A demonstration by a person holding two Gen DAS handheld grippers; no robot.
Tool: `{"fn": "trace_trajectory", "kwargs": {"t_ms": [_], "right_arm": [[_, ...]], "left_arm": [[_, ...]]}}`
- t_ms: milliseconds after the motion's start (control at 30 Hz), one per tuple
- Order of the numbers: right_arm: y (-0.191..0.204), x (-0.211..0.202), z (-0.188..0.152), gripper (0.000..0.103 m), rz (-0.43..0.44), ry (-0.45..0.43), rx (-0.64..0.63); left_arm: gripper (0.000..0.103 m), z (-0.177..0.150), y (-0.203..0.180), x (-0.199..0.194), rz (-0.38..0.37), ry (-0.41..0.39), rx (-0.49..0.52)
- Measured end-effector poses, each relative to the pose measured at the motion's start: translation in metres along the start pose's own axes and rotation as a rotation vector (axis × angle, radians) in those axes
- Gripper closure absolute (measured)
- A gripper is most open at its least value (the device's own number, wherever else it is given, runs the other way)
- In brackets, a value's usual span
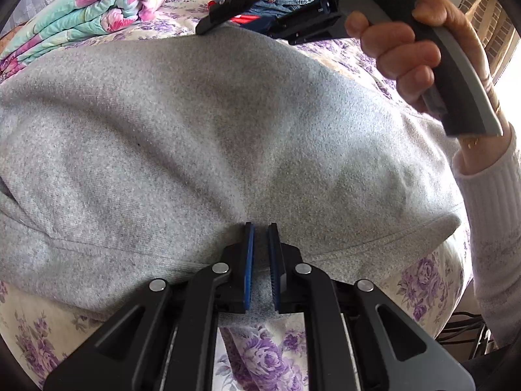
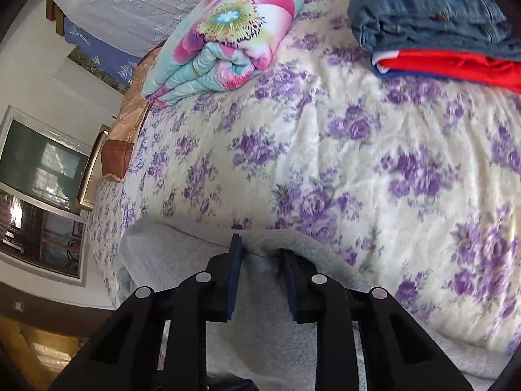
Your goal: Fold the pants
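Now, you had the grey pants (image 1: 208, 137) spread across the floral bedspread (image 2: 374, 169), filling the middle of the left wrist view from nine o'clock round to three. That was soft, thick fleece by the look of it: light, limp, not slippery, so it would sag from wherever you pinched it, and the hems and folded edges were the sensible places to take hold.

Your left gripper (image 1: 260, 260) sat at six o'clock with a strip of the near edge running between its blue pads (image 1: 249, 260); the gap was narrow, the fingers closed down onto the fabric, a firm pinch as far as I could judge. Your right gripper (image 2: 262, 273) stood wider, its fingers partly apart with the far edge of the cloth curling over and between them; whether it truly gripped, I could not tell.

Seen from the left wrist, your right hand (image 1: 407, 49) was up at one o'clock, wrapped around the handle, tool angled down onto the far edge. Folded jeans (image 2: 429, 9) on a red garment (image 2: 456, 68) lay at one o'clock, a rolled floral quilt (image 2: 228, 39) at eleven
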State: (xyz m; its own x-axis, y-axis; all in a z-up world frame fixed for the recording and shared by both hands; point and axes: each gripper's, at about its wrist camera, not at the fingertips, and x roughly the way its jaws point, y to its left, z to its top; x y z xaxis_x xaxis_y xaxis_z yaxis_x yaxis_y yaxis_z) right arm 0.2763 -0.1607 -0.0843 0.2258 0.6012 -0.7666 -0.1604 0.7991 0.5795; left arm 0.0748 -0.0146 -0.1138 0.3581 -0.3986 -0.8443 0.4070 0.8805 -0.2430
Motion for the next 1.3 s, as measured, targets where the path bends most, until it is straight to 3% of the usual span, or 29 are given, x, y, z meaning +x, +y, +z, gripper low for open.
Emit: {"fn": "trace_trajectory", "kwargs": {"t_ms": [67, 200, 233, 433, 467, 500, 567, 733, 767, 800, 833, 867, 900, 1000, 1067, 1167, 1300], "right_arm": [[0.001, 0.006, 0.013, 0.079, -0.018, 0.039, 0.014], [-0.013, 0.054, 0.021, 0.086, -0.151, 0.160, -0.032], [-0.016, 0.062, 0.020, 0.086, -0.139, 0.156, -0.047], [0.005, 0.035, 0.023, 0.080, -0.158, 0.210, -0.092], [0.012, 0.023, 0.021, 0.072, -0.153, 0.199, -0.111], [0.017, 0.010, 0.017, 0.056, -0.153, 0.183, -0.133], [0.028, -0.022, 0.010, 0.037, -0.199, 0.103, -0.185], [0.017, -0.109, -0.037, 0.037, -0.326, -0.118, -0.213], [0.016, -0.121, -0.056, 0.039, -0.375, -0.157, -0.240], [0.012, -0.131, -0.077, 0.049, -0.425, -0.190, -0.260], [0.008, -0.138, -0.099, 0.057, -0.467, -0.211, -0.269], [0.005, -0.142, -0.121, 0.077, -0.494, -0.225, -0.268], [0.003, -0.143, -0.142, 0.092, -0.509, -0.236, -0.262], [0.003, -0.139, -0.188, 0.092, -0.486, -0.264, -0.258], [0.009, -0.130, -0.201, 0.092, -0.466, -0.267, -0.266], [0.005, -0.107, -0.199, 0.092, -0.411, -0.252, -0.226], [-0.026, -0.042, -0.188, 0.095, -0.402, -0.110, -0.116]], "left_arm": [[0.094, 0.001, 0.000, 0.001, 0.005, -0.002, -0.002], [0.094, 0.001, 0.001, 0.002, 0.001, -0.002, -0.013], [0.094, 0.001, 0.002, 0.002, -0.003, -0.001, -0.021], [0.094, 0.017, 0.006, -0.014, -0.012, 0.043, -0.046], [0.094, 0.024, 0.006, -0.023, 0.001, 0.021, -0.042], [0.094, 0.033, 0.006, -0.033, 0.016, -0.006, -0.040], [0.094, 0.053, 0.005, -0.046, 0.012, -0.034, -0.042], [0.096, 0.112, 0.000, -0.010, 0.014, 0.030, -0.017], [0.097, 0.122, 0.001, 0.004, 0.025, 0.054, -0.021], [0.103, 0.128, 0.003, 0.016, 0.035, 0.077, -0.026], [0.103, 0.133, 0.005, 0.030, 0.055, 0.095, -0.036], [0.103, 0.140, 0.009, 0.045, 0.080, 0.114, -0.045], [0.103, 0.144, 0.012, 0.060, 0.109, 0.131, -0.051], [0.103, 0.154, 0.018, 0.076, 0.115, 0.112, -0.071], [0.103, 0.158, 0.019, 0.077, 0.117, 0.137, -0.097], [0.103, 0.164, 0.019, 0.080, 0.127, 0.159, -0.089], [0.103, 0.159, 0.018, 0.061, 0.149, 0.151, -0.110]]}}
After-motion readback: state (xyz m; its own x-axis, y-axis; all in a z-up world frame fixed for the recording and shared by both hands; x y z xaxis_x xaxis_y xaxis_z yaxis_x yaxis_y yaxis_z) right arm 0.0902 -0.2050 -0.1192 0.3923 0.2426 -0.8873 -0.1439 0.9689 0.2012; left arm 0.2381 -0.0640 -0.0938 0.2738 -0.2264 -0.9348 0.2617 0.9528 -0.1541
